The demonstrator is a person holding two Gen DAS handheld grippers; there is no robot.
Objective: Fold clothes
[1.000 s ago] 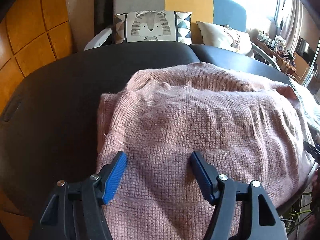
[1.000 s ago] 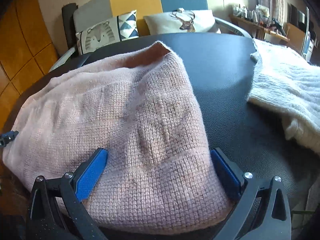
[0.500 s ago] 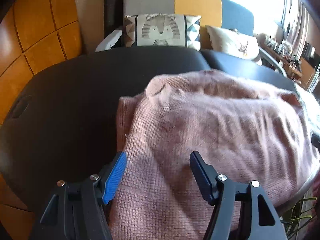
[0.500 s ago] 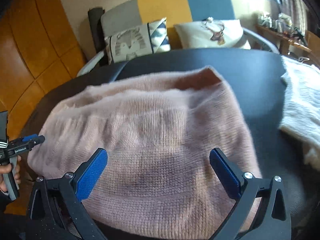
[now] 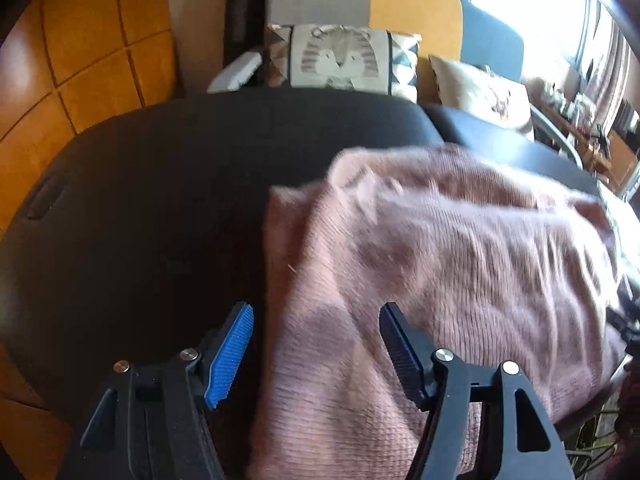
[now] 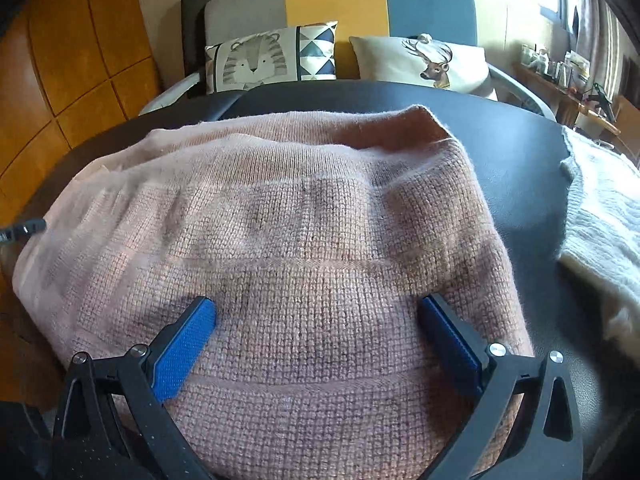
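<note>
The left gripper [image 5: 316, 344] has slid toward the pink sweater's [image 6: 288, 240] side edge; both grippers' fingers stay spread, pinching nothing. Ahead of the right gripper [image 6: 316, 332] it lies doubled over, further folds likely remaining.

No readable text, labels or numbers anywhere.
</note>
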